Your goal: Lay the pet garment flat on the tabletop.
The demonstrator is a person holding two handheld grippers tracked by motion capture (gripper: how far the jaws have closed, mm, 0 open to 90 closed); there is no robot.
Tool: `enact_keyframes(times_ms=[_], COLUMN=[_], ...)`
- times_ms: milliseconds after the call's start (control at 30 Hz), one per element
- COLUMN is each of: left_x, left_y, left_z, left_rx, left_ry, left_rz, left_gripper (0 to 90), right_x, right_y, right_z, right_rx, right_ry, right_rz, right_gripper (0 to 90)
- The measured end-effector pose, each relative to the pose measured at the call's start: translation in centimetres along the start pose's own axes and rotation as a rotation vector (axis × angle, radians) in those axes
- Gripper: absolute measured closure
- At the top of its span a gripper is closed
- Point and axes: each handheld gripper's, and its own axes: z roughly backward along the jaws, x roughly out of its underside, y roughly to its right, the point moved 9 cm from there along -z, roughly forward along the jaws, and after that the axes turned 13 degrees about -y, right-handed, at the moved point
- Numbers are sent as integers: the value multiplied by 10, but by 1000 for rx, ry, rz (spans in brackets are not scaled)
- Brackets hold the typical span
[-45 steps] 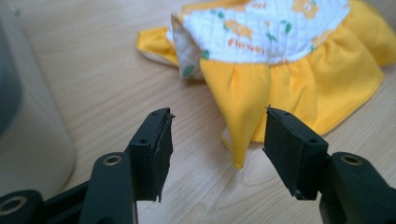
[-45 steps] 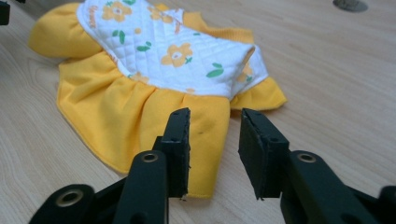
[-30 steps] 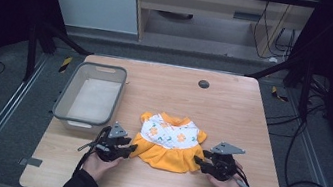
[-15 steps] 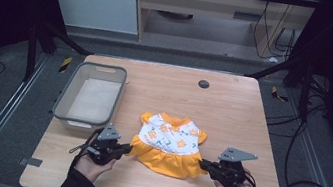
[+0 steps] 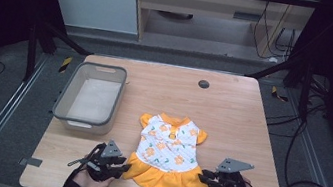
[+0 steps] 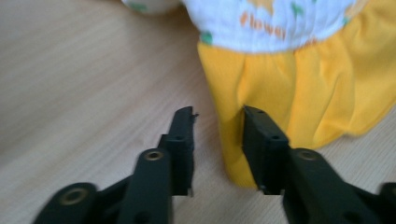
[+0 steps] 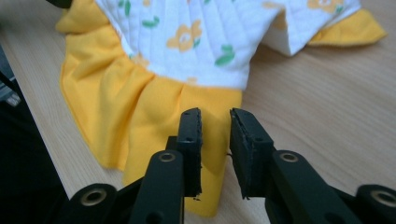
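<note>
A small dress with a white flowered top and an orange skirt lies flat on the wooden table, skirt toward the near edge. My left gripper sits at the skirt's left corner. In the left gripper view the gripper is open, and the orange hem lies between and beyond its jaws. My right gripper sits at the skirt's right corner. In the right gripper view it is also open, with a narrow gap over the orange fabric. A hand holds each gripper at the table's near edge.
A grey plastic bin stands at the table's left, behind my left gripper. A small black round disc lies near the far edge. Dark floor, metal rails and cables surround the table.
Both grippers have moved toward the near edge of the table. The skirt has come with them, so the bunched dress now lies stretched out flat.
</note>
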Motion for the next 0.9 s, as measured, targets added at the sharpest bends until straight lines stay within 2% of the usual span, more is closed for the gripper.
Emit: enact_keyframes(times_ms=[67, 100, 133, 167, 200, 233, 300, 333, 367, 400, 433, 467, 500, 533, 567, 600, 633, 667, 733, 867, 900], left_x=[-6, -8, -15, -15, -19, -23, -36, -47, -47, -60, -60, -73, -73, -84, -84, -94, -94, -104, -109, -123, -125], left_y=[-3, -5, -12, -12, -16, -21, -30, -36, -36, -43, -43, -50, -50, -55, -55, -60, -60, -66, -69, -83, -86], left_z=[10, 15, 23, 23, 26, 29, 34, 35, 35, 33, 33, 27, 27, 19, 19, 11, 11, 1, -4, -29, -35], left_rx=[-14, -25, -44, -44, -55, -75, -94, -101, -101, -116, -116, -134, -134, -149, -149, -170, -170, -191, -194, -204, -196], left_ry=[64, 91, 133, 133, 153, 165, 200, 218, 218, 230, 230, 231, 231, 227, 227, 215, 215, 205, 205, 166, 168], left_rz=[9, 13, 22, 22, 26, 27, 37, 42, 42, 44, 44, 50, 50, 56, 56, 57, 57, 58, 67, 102, 112], left_gripper=[507, 455, 446, 433, 419, 419, 415, 413, 412, 412, 412, 411, 411, 411, 411, 412, 412, 412, 412, 418, 430], right_x=[-6, -12, -15, -15, -23, -23, -33, -42, -42, -51, -51, -60, -60, -69, -69, -76, -76, -82, -85, -91, -91], right_y=[2, 5, 7, 7, 13, 13, 19, 26, 26, 35, 35, 43, 43, 52, 52, 61, 61, 70, 75, 95, 100], right_z=[6, 12, 14, 14, 18, 18, 19, 19, 19, 18, 18, 15, 15, 11, 11, 6, 6, -1, -5, -26, -33], right_rx=[7, 28, 44, 44, 71, 71, 85, 116, 116, 138, 138, 145, 145, 158, 158, 182, 182, 192, 198, 222, 222], right_ry=[51, 97, 114, 114, 150, 150, 176, 194, 194, 204, 204, 216, 216, 226, 226, 224, 224, 214, 205, 159, 149], right_rz=[-4, -18, -23, -23, -32, -32, -45, -47, -47, -63, -63, -85, -85, -102, -102, -115, -115, -139, -152, -194, -210], right_gripper=[684, 601, 582, 582, 535, 535, 494, 448, 448, 407, 407, 387, 387, 376, 376, 374, 374, 383, 386, 404, 408])
